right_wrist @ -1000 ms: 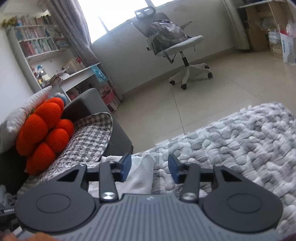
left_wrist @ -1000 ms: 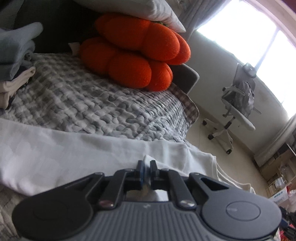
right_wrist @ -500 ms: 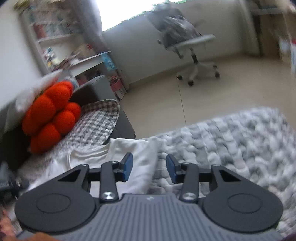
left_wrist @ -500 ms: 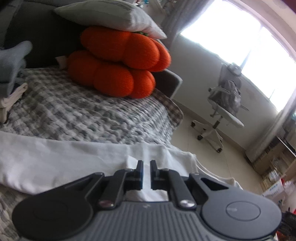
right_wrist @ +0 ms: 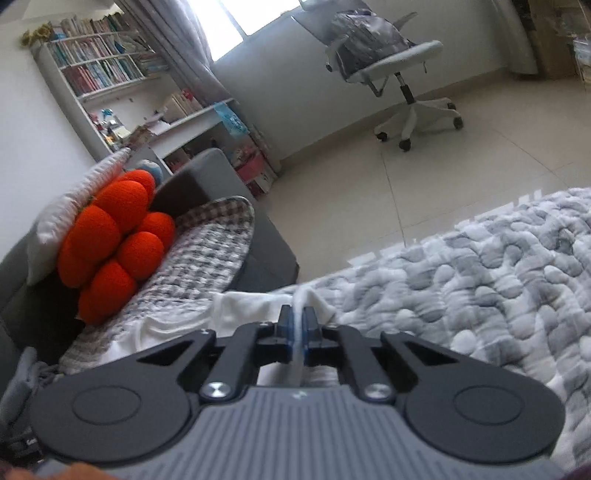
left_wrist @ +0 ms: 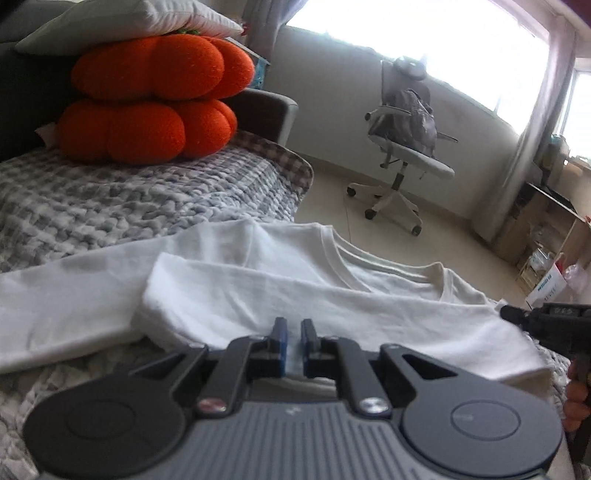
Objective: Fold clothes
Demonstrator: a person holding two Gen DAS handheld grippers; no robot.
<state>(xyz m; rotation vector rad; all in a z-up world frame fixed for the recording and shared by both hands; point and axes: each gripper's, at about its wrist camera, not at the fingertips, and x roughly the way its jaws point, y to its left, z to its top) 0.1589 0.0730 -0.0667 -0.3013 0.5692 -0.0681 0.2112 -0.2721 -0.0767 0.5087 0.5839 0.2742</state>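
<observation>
A white T-shirt [left_wrist: 258, 291] lies spread on the grey-and-white knitted blanket [left_wrist: 110, 206], collar toward the floor side, with one sleeve folded over its body. My left gripper [left_wrist: 293, 334] is shut on the shirt's near edge; a thin strip of cloth shows between its blue pads. In the right wrist view, my right gripper [right_wrist: 297, 326] is shut on a bunched white fold of the same T-shirt [right_wrist: 255, 306], which rises between its pads. The right gripper's black body [left_wrist: 546, 325] and a hand show at the right edge of the left wrist view.
An orange cushion [left_wrist: 147, 99] with a white pillow [left_wrist: 122, 18] on top sits at the sofa's back. The blanket's edge drops to a tiled floor [right_wrist: 424, 177]. An office chair [left_wrist: 402, 147] stands by the window. A bookshelf [right_wrist: 96, 70] lines the wall.
The right gripper went from open beside the shirt's edge to shut on it. The left gripper, still shut on the cloth, swung right, so more of the shirt and room shows.
</observation>
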